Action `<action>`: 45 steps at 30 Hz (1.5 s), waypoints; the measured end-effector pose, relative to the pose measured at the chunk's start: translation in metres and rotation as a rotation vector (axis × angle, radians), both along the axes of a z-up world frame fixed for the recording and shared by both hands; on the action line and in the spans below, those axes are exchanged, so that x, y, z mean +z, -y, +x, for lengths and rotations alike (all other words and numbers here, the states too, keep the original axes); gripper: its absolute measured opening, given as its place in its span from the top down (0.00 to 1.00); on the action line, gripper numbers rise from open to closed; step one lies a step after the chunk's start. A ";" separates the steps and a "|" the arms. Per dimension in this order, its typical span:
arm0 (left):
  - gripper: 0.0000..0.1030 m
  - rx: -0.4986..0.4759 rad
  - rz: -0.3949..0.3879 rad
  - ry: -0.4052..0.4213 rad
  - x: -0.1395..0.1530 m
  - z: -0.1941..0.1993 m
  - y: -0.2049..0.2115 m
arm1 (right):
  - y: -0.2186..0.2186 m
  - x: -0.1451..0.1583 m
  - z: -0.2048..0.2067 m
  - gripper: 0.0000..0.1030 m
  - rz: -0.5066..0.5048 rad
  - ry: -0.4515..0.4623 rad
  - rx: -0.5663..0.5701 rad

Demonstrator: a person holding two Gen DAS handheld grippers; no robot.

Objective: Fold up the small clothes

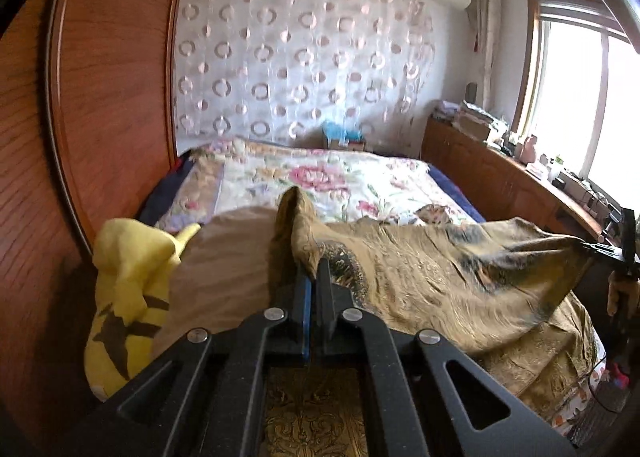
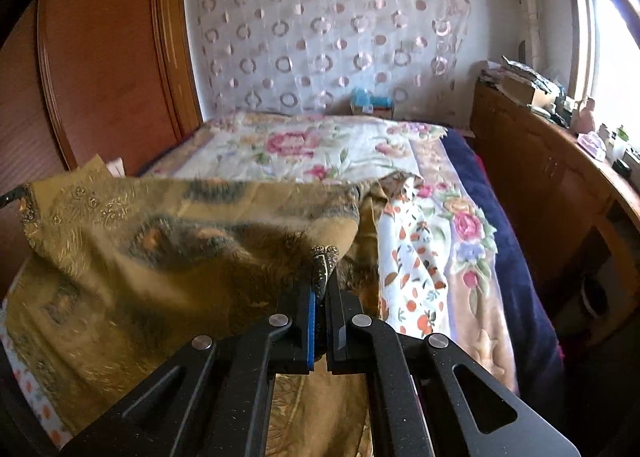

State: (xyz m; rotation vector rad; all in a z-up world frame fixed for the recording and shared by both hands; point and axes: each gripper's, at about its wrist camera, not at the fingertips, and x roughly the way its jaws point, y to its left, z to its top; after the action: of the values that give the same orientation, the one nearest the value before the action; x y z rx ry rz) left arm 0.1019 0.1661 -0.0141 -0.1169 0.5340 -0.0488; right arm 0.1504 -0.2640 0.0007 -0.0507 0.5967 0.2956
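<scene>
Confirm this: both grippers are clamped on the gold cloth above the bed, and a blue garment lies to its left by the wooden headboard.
One thing is wrong: the garment by the headboard is yellow with dark marks, not blue, as the left wrist view shows. The left gripper and right gripper are indeed clamped on the gold cloth above the bed.

Both cameras sit low over the near end of the bed [image 1: 320, 173] and look along it to the circle-pattern curtain [image 1: 304, 57] behind. The left camera is nearer the wooden wardrobe [image 1: 112, 77]. The right camera is nearer the window side. Both see the flowery quilt [image 2: 312, 149] and the brown-gold cloth [image 2: 160, 241] up close.
</scene>
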 end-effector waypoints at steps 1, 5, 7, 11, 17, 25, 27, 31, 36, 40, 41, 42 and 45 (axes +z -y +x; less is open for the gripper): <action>0.98 -0.002 0.001 0.007 0.003 -0.004 0.000 | 0.000 0.002 -0.004 0.97 0.008 0.004 0.004; 0.98 -0.002 -0.001 0.024 0.008 -0.021 -0.001 | 0.003 0.005 -0.025 0.97 0.011 0.022 0.011; 0.98 0.000 -0.014 0.022 0.006 -0.030 -0.004 | 0.007 0.006 -0.035 0.97 0.009 0.028 0.009; 0.98 0.008 -0.037 0.003 -0.005 -0.051 -0.006 | 0.018 0.007 -0.054 0.97 0.008 0.032 -0.001; 0.98 0.022 -0.060 -0.047 -0.032 -0.078 -0.001 | 0.019 -0.002 -0.081 0.97 -0.025 0.007 -0.015; 0.98 0.035 -0.111 -0.138 -0.071 -0.098 0.000 | 0.022 -0.039 -0.075 0.97 -0.016 -0.089 -0.049; 0.98 0.036 -0.110 -0.155 -0.076 -0.100 0.002 | 0.022 -0.041 -0.072 0.97 -0.008 -0.097 -0.049; 0.98 0.054 -0.094 -0.181 -0.088 -0.101 0.004 | 0.014 -0.042 -0.069 0.96 -0.060 -0.101 -0.058; 0.98 0.057 -0.082 -0.201 -0.095 -0.100 0.007 | 0.005 -0.033 -0.080 0.46 -0.110 -0.061 -0.107; 0.90 0.064 -0.065 -0.206 -0.093 -0.102 0.007 | -0.002 -0.032 -0.084 0.41 -0.074 -0.023 -0.093; 0.86 0.066 -0.062 -0.203 -0.093 -0.103 0.006 | -0.007 -0.032 -0.083 0.41 -0.070 -0.020 -0.083; 0.75 0.066 -0.062 -0.199 -0.093 -0.103 0.005 | -0.011 -0.035 -0.083 0.41 -0.070 -0.018 -0.072; 0.59 0.060 -0.065 -0.181 -0.090 -0.106 0.005 | -0.028 -0.046 -0.081 0.41 -0.084 -0.025 -0.032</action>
State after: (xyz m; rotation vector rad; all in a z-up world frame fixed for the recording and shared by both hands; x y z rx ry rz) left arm -0.0037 0.1608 -0.1044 -0.2025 0.7096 0.0029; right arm 0.0695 -0.2360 -0.0449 -0.1185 0.6344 0.2402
